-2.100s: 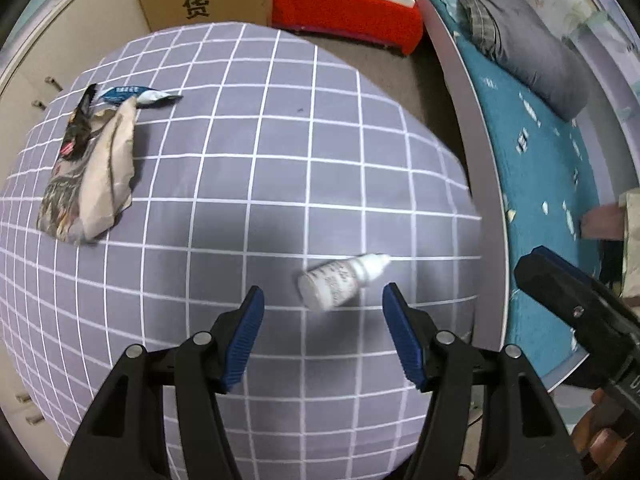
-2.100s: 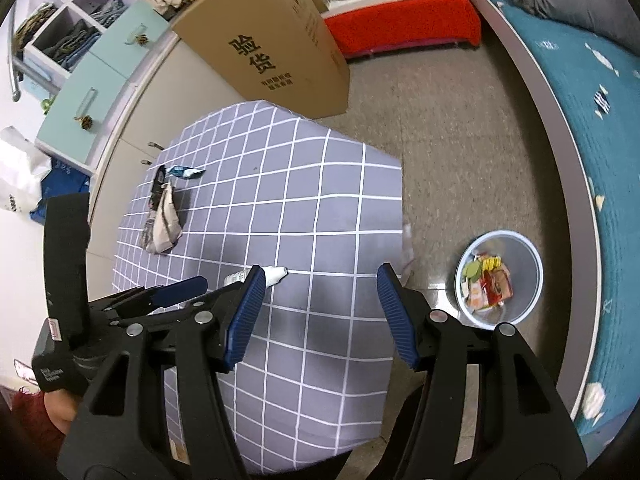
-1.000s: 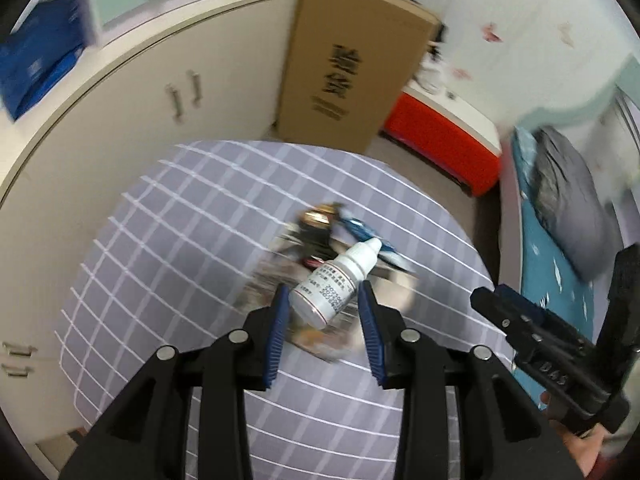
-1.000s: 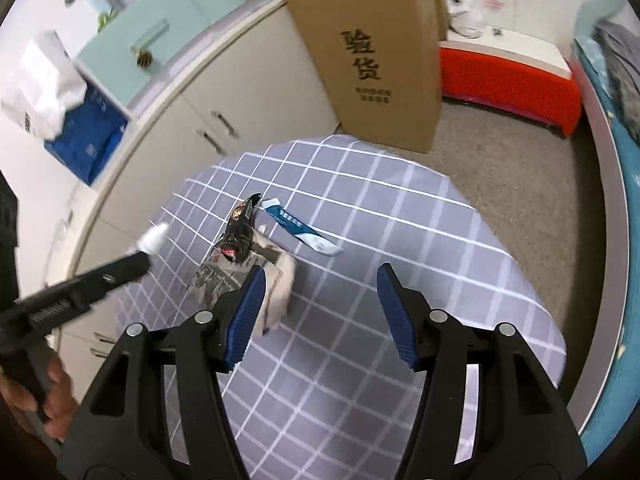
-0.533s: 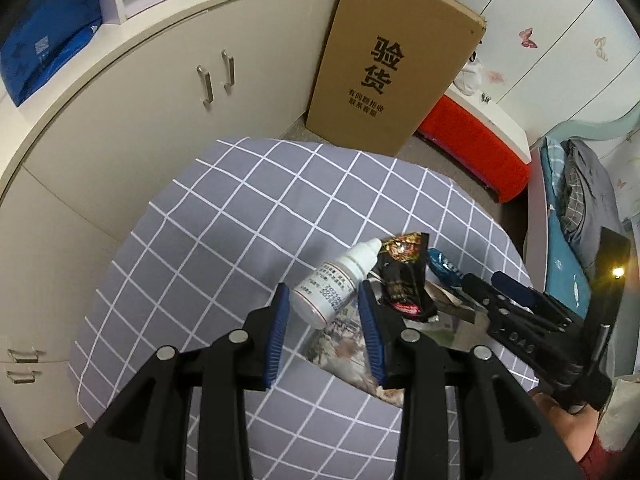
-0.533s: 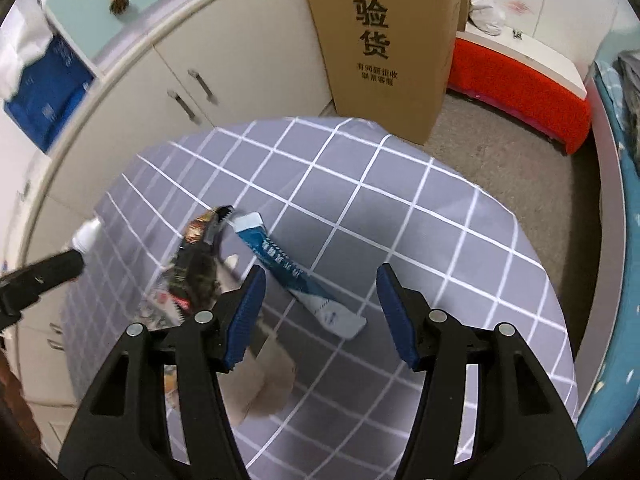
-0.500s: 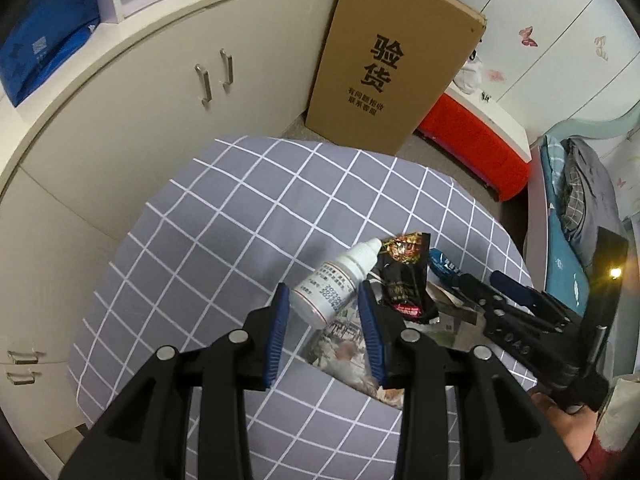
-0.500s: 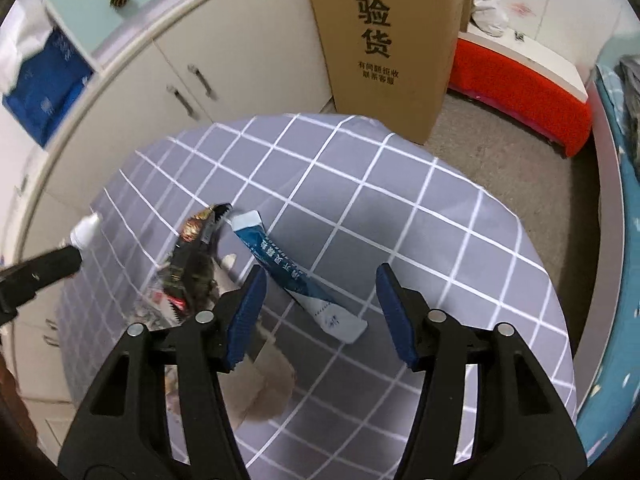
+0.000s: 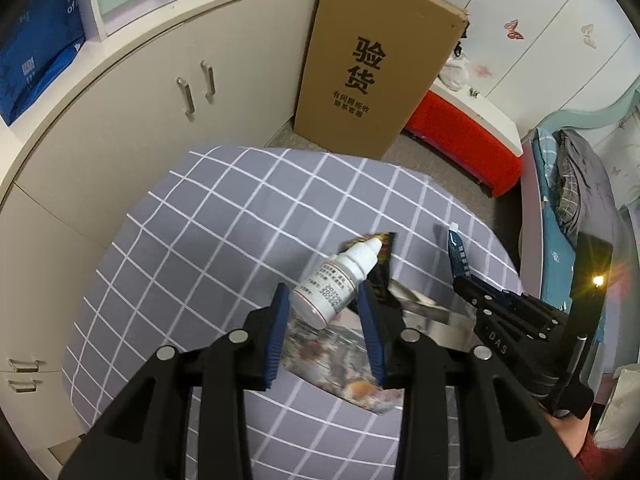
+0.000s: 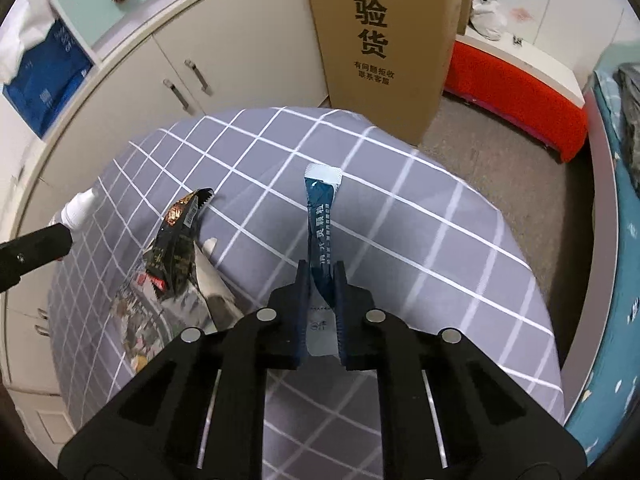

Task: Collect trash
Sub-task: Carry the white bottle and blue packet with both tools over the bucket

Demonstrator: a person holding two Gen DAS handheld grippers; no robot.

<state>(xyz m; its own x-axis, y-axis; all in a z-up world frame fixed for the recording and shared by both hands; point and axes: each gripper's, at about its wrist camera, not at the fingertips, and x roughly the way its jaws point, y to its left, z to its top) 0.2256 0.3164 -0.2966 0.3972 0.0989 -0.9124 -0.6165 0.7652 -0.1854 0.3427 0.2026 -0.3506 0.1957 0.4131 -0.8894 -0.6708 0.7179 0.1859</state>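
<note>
Pinching dropper bottle [image 9: 334, 280]: left gripper [image 9: 325, 306] | right gripper [image 10: 321, 280] clamps blue sachet [image 10: 320, 224]

Checked tablecloth [image 9: 224, 216], cardboard box [image 10: 384, 40] (printed characters), cabinet doors [image 9: 192, 92], red bench [image 10: 520, 92]

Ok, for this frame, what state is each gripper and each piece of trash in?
Left gripper: shut on the white dropper bottle, capped, held off the table.
Right gripper: shut on the blue sachet.
Black snack wrapper: torn open, lying on the table.
Crumpled printed wrapper: lying flat, ungripped.
</note>
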